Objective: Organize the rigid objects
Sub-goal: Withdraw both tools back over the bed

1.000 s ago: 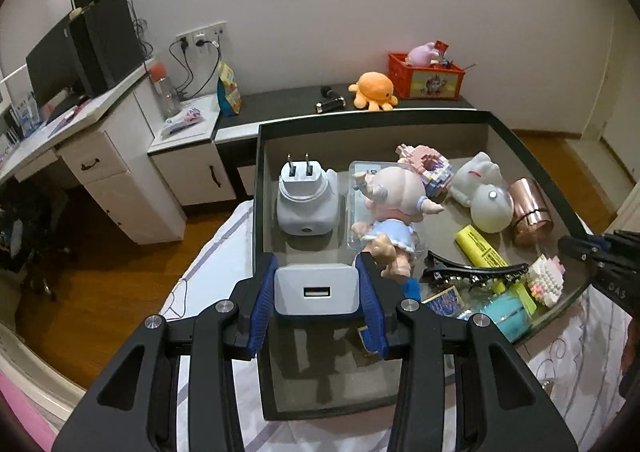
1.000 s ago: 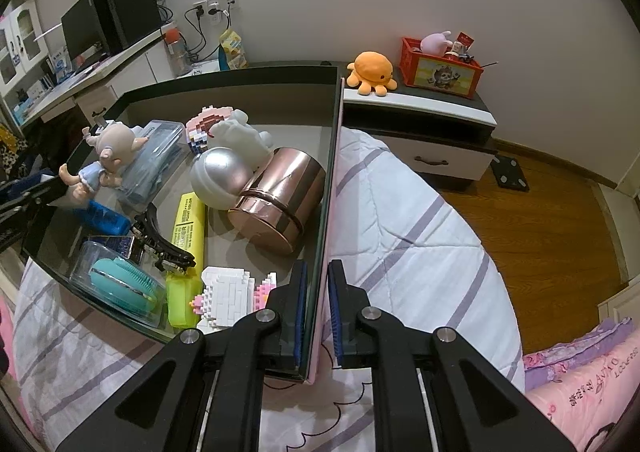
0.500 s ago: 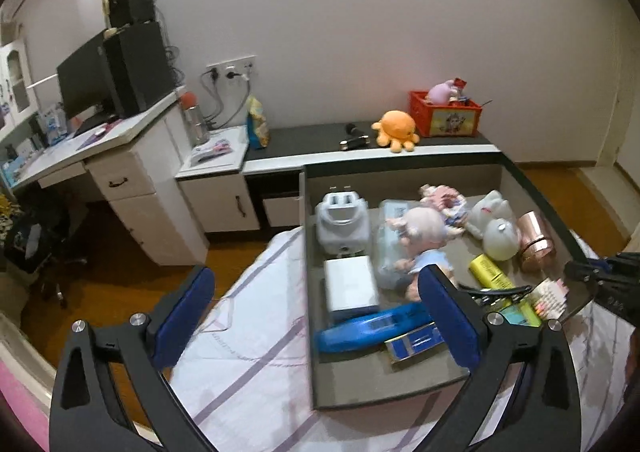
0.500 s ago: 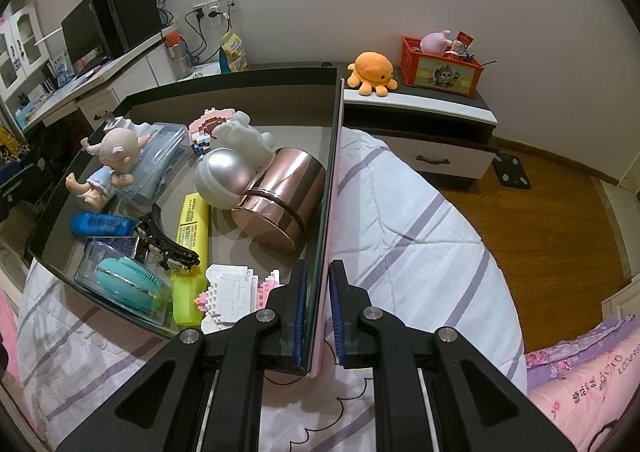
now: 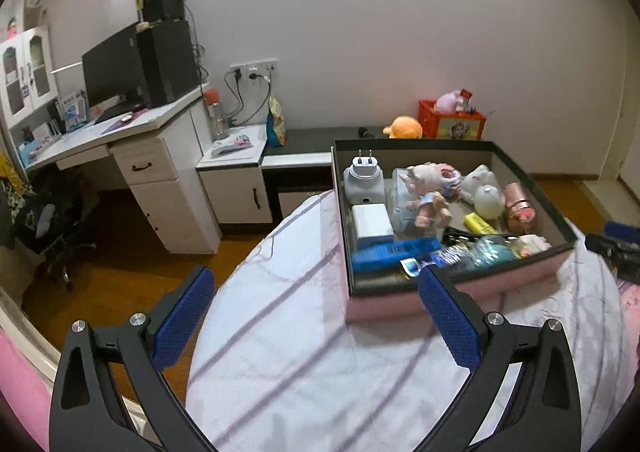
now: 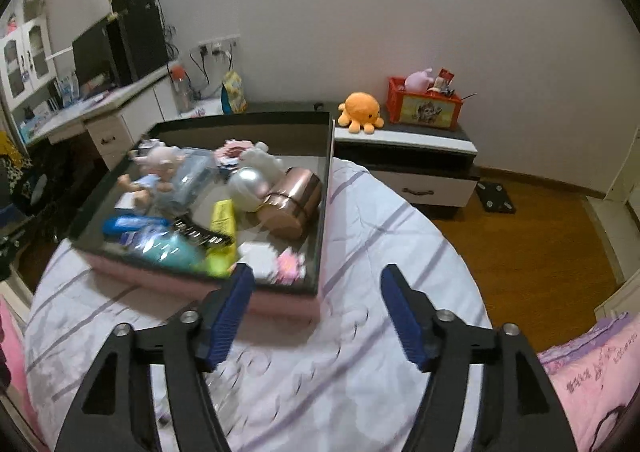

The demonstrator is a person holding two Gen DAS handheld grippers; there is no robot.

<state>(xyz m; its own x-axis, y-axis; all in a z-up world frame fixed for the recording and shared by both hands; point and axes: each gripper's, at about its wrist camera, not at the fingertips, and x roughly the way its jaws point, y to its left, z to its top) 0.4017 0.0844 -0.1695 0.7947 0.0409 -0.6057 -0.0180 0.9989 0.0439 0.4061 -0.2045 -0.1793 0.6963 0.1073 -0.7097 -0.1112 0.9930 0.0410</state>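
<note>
A pink box with a dark rim (image 5: 456, 292) (image 6: 280, 298) rests on the striped bedsheet and holds several small things: a white charger block (image 5: 372, 222), a plug adapter (image 5: 364, 182), a doll (image 5: 426, 196) (image 6: 156, 168), a blue remote (image 5: 394, 252), a copper cup (image 6: 292, 198), a yellow tube (image 6: 223, 218). My left gripper (image 5: 316, 316) is open and empty, held back from the box's near left corner. My right gripper (image 6: 320, 312) is open and empty, just short of the box's near right corner.
A white desk with drawers (image 5: 156, 172) and a monitor (image 5: 110, 68) stand at the left. A low cabinet (image 6: 408, 168) along the wall carries an orange plush octopus (image 6: 360, 110) and a red crate (image 6: 424, 104). Wood floor (image 6: 532, 252) lies beyond the bed.
The left gripper let go of the white charger block in the box, opened wide and drew back. The right gripper let go of the box's rim, opened and pulled back.
</note>
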